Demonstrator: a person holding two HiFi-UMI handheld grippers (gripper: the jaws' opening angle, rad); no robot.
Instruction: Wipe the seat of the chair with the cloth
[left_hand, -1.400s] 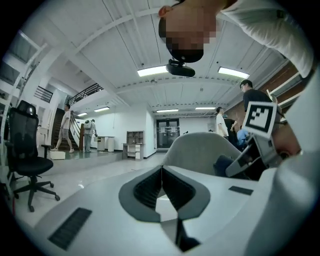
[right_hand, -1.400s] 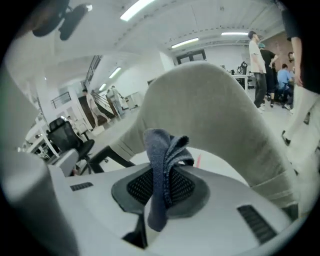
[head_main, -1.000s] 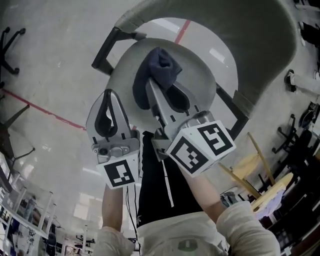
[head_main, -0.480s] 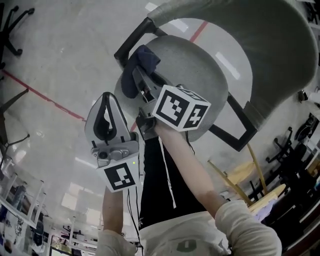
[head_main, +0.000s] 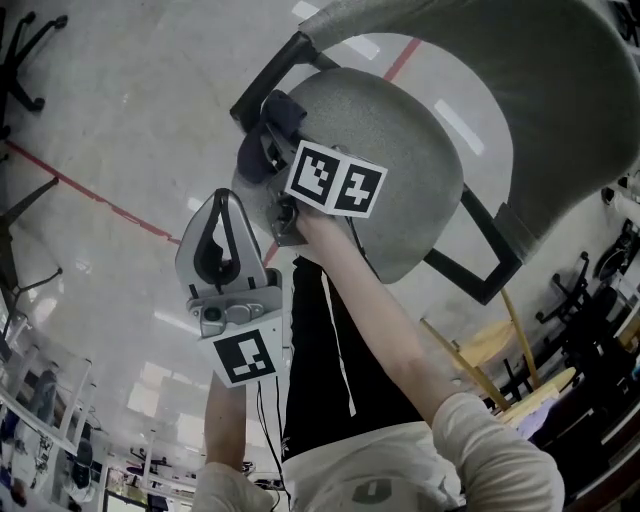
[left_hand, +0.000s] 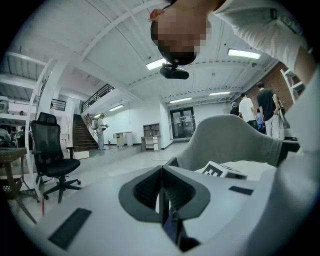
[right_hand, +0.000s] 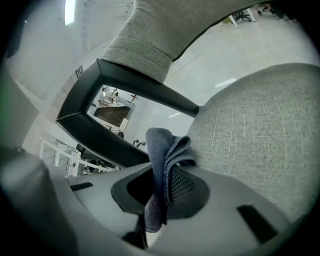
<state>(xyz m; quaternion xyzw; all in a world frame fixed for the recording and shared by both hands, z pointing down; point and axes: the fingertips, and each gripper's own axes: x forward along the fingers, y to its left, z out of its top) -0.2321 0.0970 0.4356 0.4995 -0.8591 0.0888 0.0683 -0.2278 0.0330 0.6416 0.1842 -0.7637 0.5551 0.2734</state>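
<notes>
Our right gripper (head_main: 266, 140) was clamped on the dark cloth (head_main: 272, 118), which sat at the edge of the chair seat (head_main: 400, 160) beside the black armrest (head_main: 268, 72). Our left gripper (head_main: 220, 215) hung off the seat with its jaws together and nothing between them.

Bright overhead strip lights (left_hand: 157, 63), floor glare (head_main: 170, 322), fisheye warping, dark vignetted corners.

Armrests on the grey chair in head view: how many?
2. One armrest at upper left, by the cloth; the other at lower right. None seems hidden.
</notes>
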